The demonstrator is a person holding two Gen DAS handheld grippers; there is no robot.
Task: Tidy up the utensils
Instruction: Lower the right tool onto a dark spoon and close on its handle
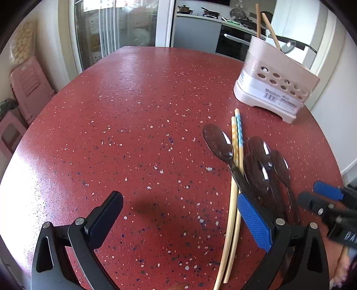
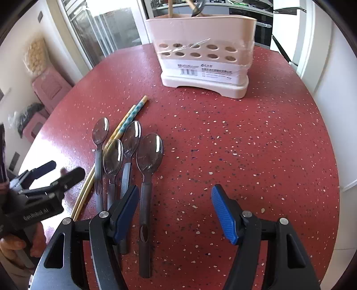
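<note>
Utensils lying loose on a round red table (image 2: pixel 245 145) with pale and dark speckles and a broad glare along its left side, in a room with white walls, glass sliding doors (image 1: pixel 116 29) behind the far edge, and a kitchen counter (image 1: pixel 200 17) with pots and a dark oven front beyond. Stacked pink plastic stools (image 1: pixel 29 87) against the left wall, under a pale honeycomb-patterned panel. Pale pink utensil holder (image 2: pixel 200 55) upright near the far edge of the table, front wall pierced by two rows of round holes, white barcode label across its base, wooden sticks and a dark spoon projecting from the top. Left gripper (image 1: pixel 180 220) low over bare tabletop, fingers spread wide with nothing between them, blue pad of one finger (image 1: pixel 254 223) close beside the chopsticks. Right gripper (image 2: pixel 175 212) likewise spread wide and gripping nothing, handle of the nearest spoon (image 2: pixel 148 160) lying just inside its left finger, apart from both pads. Pair of chopsticks (image 2: pixel 125 122) side by side at the left of the group, tips patterned blue and yellow, pointing toward the holder. Four clear smoky plastic spoons in a loose row, bowls toward the holder, handles toward the grippers, one spoon (image 2: pixel 100 138) lying across the chopsticks. Part of a hand (image 2: pixel 13 245) visible at the lower left of the right wrist view.
</note>
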